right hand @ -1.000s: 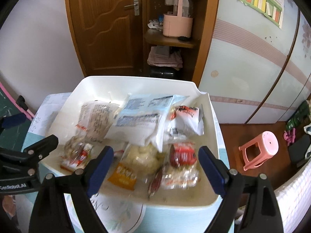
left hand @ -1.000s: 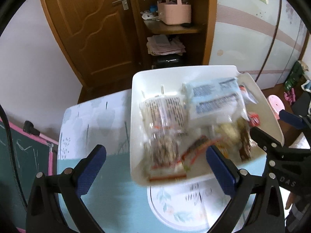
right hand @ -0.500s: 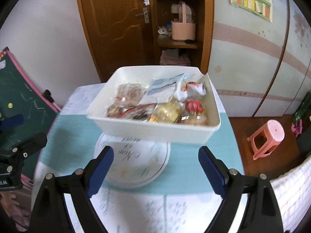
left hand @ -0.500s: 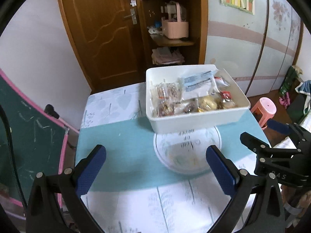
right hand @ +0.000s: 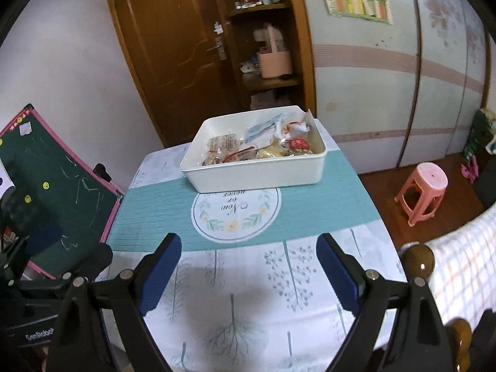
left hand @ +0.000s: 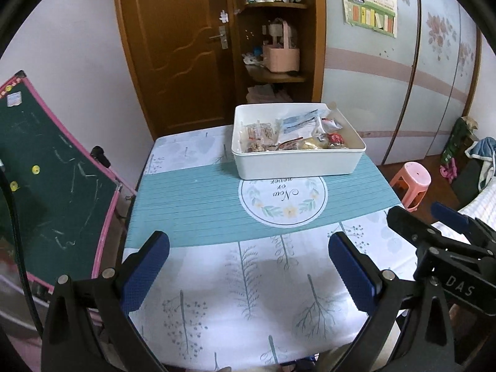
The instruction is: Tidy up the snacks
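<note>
A white rectangular bin (left hand: 297,163) (right hand: 257,173) stands at the far side of the table, filled with several wrapped snack packets (left hand: 291,133) (right hand: 260,142). My left gripper (left hand: 248,257) hangs open over the near, tree-printed part of the tablecloth, well short of the bin, with nothing between its blue pads. My right gripper (right hand: 248,257) is also open and empty, equally far back from the bin. In the left wrist view the right gripper (left hand: 446,232) shows at the right edge; the left gripper (right hand: 46,257) shows at the left edge of the right wrist view.
The table carries a teal runner (left hand: 198,204) with a round printed emblem (left hand: 283,200). A green chalkboard (left hand: 40,186) leans at the left. A pink stool (right hand: 423,195) stands on the floor at right. Behind are a wooden door (left hand: 179,46) and shelves with a pink basket (left hand: 280,57).
Both grippers have pulled back and up from right over the bin to the near side of the table. The bin now looks small and far. Jaws stayed wide throughout.
</note>
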Demonstrator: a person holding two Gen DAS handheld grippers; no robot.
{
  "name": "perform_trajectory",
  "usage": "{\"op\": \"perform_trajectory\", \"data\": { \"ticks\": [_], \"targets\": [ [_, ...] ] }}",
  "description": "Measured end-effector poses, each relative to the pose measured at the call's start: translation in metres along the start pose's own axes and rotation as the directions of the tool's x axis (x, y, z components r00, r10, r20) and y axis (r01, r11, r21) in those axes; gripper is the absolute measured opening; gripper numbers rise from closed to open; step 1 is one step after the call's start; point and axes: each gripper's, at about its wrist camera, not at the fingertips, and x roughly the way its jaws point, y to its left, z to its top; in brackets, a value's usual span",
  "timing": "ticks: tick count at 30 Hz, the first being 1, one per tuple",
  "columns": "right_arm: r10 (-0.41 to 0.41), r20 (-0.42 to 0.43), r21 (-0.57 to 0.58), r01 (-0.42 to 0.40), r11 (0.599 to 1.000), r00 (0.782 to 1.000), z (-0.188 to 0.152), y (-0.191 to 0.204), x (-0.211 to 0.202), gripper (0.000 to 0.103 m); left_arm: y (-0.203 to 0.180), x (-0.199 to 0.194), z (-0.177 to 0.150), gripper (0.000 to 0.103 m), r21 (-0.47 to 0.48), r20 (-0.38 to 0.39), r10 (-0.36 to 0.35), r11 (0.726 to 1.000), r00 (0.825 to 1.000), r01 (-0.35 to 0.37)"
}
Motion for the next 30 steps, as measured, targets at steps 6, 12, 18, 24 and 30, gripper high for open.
{"op": "perform_trajectory", "data": {
  "ticks": [6, 12, 18, 24, 30],
  "targets": [
    [0.002, -0.002, 0.044, -0.002, 0.999, 1.0, -0.013, -0.005, -0.012, 0.09, 0.006, -0.012, -0.012, 0.102, -0.025, -0.002, 0.025, 0.999, 1.0, -0.025],
    [0.011, 0.02, 0.028, -0.012, 1.0, 1.0, -0.021, 0.004, -0.022, 0.09, 0.016, -0.015, -0.017, 0.102, -0.073, -0.015, 0.039, 0.997, 0.999, -0.04],
    [0.026, 0.022, -0.003, -0.025, 1.0, 0.999, -0.027, 0.017, -0.023, 0.09, 0.019, -0.018, -0.021, 0.102, -0.094, -0.005, 0.064, 0.993, 0.998, -0.064],
    [0.024, 0.036, -0.013, -0.023, 1.0, 0.999, -0.028, 0.02, -0.025, 0.09, 0.021, -0.015, -0.025, 0.102, -0.099, -0.018, 0.069, 0.993, 0.997, -0.071],
    [0.019, 0.048, -0.031, -0.017, 0.999, 0.999, -0.03, 0.026, -0.026, 0.09, 0.024, -0.013, -0.027, 0.102, -0.117, -0.032, 0.066, 0.991, 0.997, -0.069]
  ]
}}
